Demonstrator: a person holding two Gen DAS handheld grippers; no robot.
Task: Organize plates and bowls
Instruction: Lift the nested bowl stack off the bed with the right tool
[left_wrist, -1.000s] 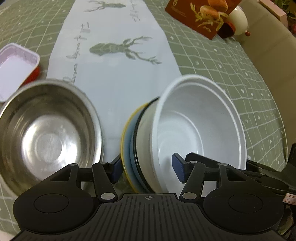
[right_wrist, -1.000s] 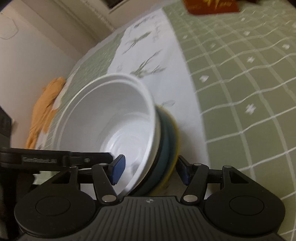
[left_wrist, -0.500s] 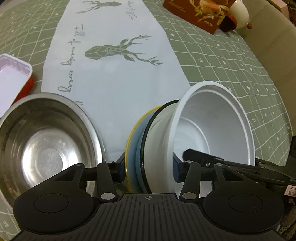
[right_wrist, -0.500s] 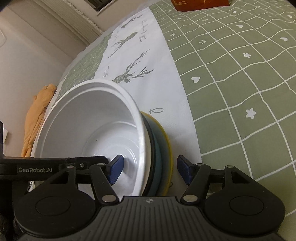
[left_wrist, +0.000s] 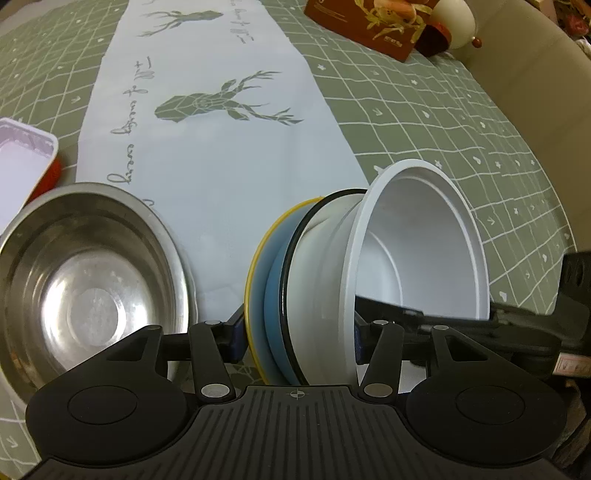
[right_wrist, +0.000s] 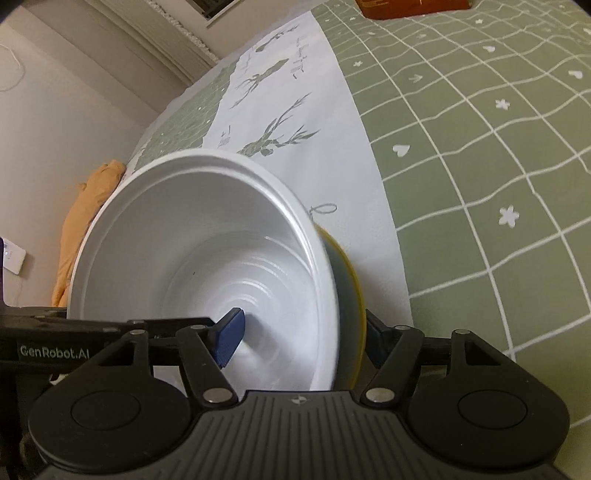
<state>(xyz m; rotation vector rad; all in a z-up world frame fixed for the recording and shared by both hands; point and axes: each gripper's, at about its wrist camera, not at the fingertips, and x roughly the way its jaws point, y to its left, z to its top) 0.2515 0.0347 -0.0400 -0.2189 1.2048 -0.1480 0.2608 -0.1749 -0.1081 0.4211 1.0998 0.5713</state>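
White bowl (left_wrist: 421, 251) stacked on blue plate (left_wrist: 275, 291) and yellow plate (left_wrist: 255, 273), tipped on edge, left gripper (left_wrist: 297, 339) and right gripper (right_wrist: 303, 332) jaws both squeezing the stack, empty steel bowl (left_wrist: 85, 280) beside it on the table (left_wrist: 461, 122).

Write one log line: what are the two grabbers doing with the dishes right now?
left gripper: shut on stack | right gripper: shut on stack | stack: white bowl, plates, tilted | steel bowl: untouched

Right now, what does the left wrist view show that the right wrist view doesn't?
Left wrist only: a steel bowl, a white tray at the left edge, and a white egg-shaped thing by the red box.
Right wrist only: the room wall and an orange cloth.
Both: the white bowl stacked on plates, clamped by the left claw and right claw.
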